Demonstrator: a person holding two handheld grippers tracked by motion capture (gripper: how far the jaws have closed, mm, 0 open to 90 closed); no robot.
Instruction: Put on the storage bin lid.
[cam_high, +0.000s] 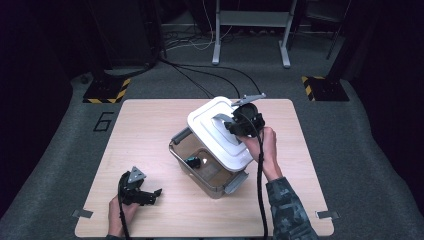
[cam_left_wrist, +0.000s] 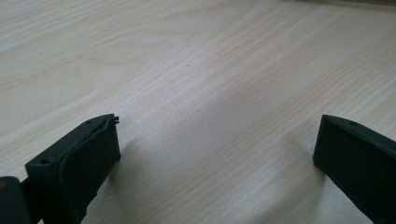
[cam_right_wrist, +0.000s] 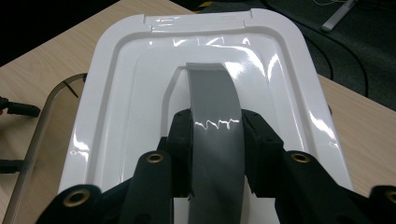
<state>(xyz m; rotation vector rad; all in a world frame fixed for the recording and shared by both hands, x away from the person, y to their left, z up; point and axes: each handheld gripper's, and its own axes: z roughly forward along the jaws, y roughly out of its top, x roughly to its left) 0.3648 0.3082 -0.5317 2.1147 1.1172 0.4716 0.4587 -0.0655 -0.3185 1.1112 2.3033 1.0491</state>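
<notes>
A clear plastic storage box (cam_high: 210, 175) stands in the middle of the wooden table (cam_high: 150, 130), with a small dark object (cam_high: 192, 161) on its floor. Its white lid (cam_high: 220, 132) (cam_right_wrist: 140, 93) is raised and shifted to the far right, leaving the box's near-left part uncovered. My right gripper (cam_high: 231, 125) (cam_right_wrist: 217, 144) is shut on the lid's grey handle (cam_right_wrist: 212, 102). My left gripper (cam_high: 151, 196) (cam_left_wrist: 217, 154) rests low over bare tabletop at the near left, open, with nothing between its fingers.
Grey latches (cam_high: 236, 182) hang at the box's ends. Beyond the table's far edge lie black cables (cam_high: 200, 75), a metal frame's legs (cam_high: 250, 35) and two yellow-black striped bases (cam_high: 106, 90). Metal brackets (cam_high: 81, 214) sit at the table's near corners.
</notes>
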